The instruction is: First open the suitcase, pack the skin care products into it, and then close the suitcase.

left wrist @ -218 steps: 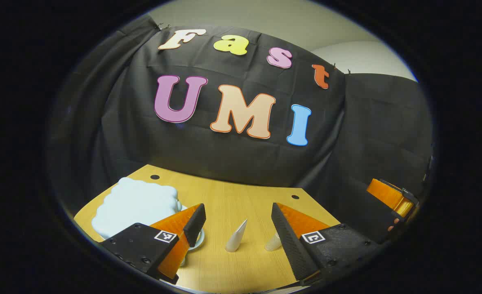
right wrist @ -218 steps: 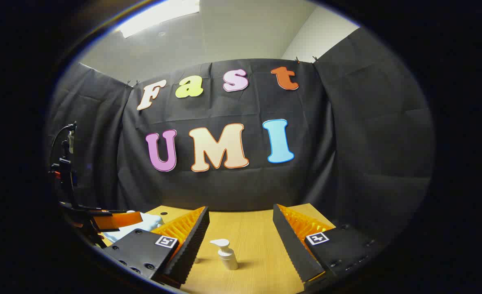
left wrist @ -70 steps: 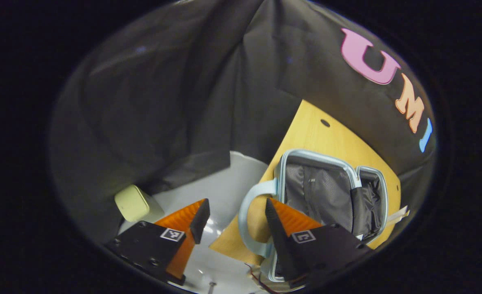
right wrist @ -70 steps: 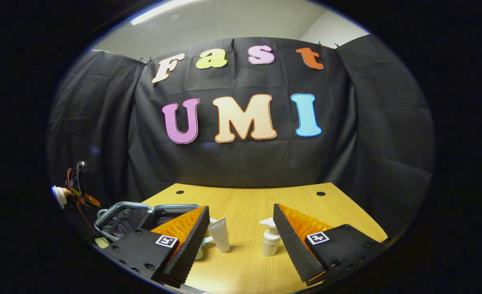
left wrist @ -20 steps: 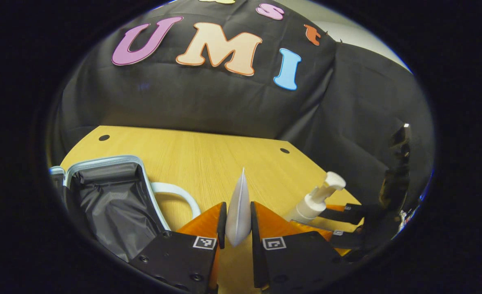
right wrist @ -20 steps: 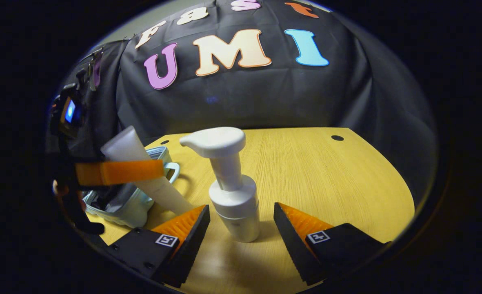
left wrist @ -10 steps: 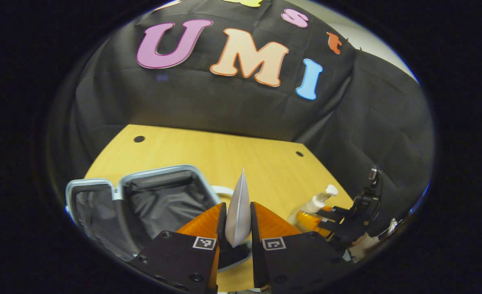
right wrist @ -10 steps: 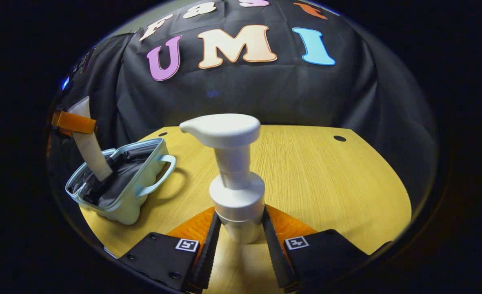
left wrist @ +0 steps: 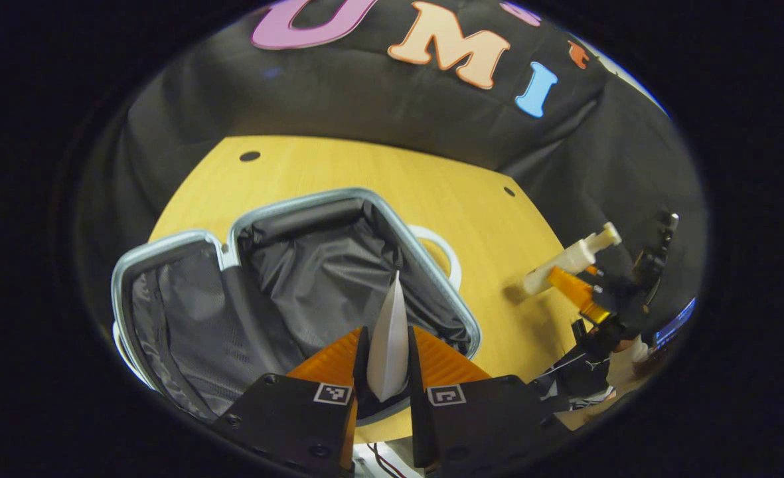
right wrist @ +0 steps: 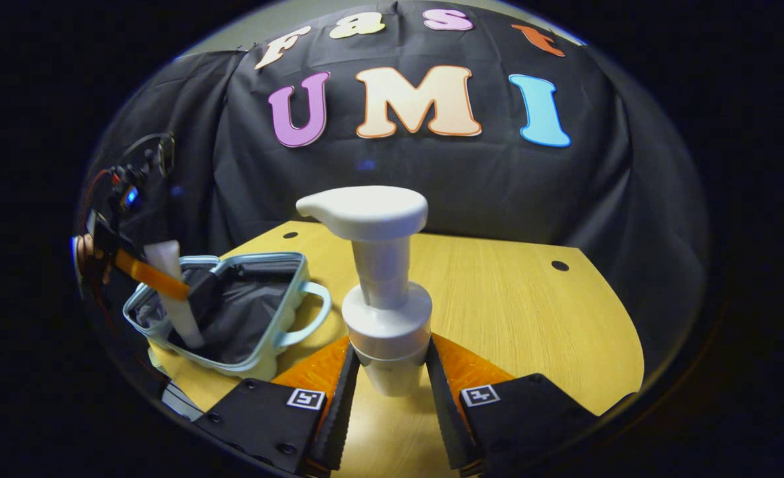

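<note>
One open suitcase (left wrist: 186, 312), two products. My left gripper (left wrist: 386, 372) clamps one tube (left wrist: 389, 345), pointing twelve o'clock; my right gripper (right wrist: 385, 392) clamps one upright pump bottle (right wrist: 382, 292).

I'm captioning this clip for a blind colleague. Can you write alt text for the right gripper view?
The right gripper is shut on a white pump bottle standing upright over a wooden table. To the left, an open pale blue suitcase with dark lining lies on the table, and the left gripper holds a white tube down into it.
</note>
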Action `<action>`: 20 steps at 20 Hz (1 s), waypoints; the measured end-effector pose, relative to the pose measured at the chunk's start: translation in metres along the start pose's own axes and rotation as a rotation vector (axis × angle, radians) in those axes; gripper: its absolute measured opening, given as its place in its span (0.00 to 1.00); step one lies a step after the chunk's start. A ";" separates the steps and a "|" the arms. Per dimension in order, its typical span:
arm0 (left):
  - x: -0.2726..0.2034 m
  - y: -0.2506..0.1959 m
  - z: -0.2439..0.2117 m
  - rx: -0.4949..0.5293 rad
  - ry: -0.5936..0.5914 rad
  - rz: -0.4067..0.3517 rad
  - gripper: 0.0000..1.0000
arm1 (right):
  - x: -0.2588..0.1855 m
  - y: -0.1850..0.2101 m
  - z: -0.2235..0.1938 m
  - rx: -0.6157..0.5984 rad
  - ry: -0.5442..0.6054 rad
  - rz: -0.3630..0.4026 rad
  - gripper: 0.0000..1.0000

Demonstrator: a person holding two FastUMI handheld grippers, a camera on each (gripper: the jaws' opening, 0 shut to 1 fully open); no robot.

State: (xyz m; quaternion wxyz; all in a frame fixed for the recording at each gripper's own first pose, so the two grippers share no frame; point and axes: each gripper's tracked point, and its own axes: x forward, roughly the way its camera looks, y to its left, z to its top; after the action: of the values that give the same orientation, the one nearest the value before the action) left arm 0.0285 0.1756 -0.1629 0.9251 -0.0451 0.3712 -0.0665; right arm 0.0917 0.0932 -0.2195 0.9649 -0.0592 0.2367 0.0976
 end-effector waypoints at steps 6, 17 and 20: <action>0.023 0.019 -0.002 -0.057 0.031 0.005 0.25 | -0.017 0.056 0.025 0.066 0.010 0.077 0.58; -0.032 0.053 0.107 -0.089 -0.326 0.044 0.95 | 0.018 0.175 0.013 -0.004 0.090 0.282 0.60; -0.062 0.058 0.126 -0.119 -0.441 0.036 0.95 | 0.033 0.198 -0.012 -0.031 0.157 0.316 0.60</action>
State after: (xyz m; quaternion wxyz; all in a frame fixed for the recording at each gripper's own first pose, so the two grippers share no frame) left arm 0.0772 0.2469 -0.0375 0.9806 -0.1063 0.1638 -0.0163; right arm 0.0718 0.2896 -0.2586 0.9150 -0.0435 0.3161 0.2469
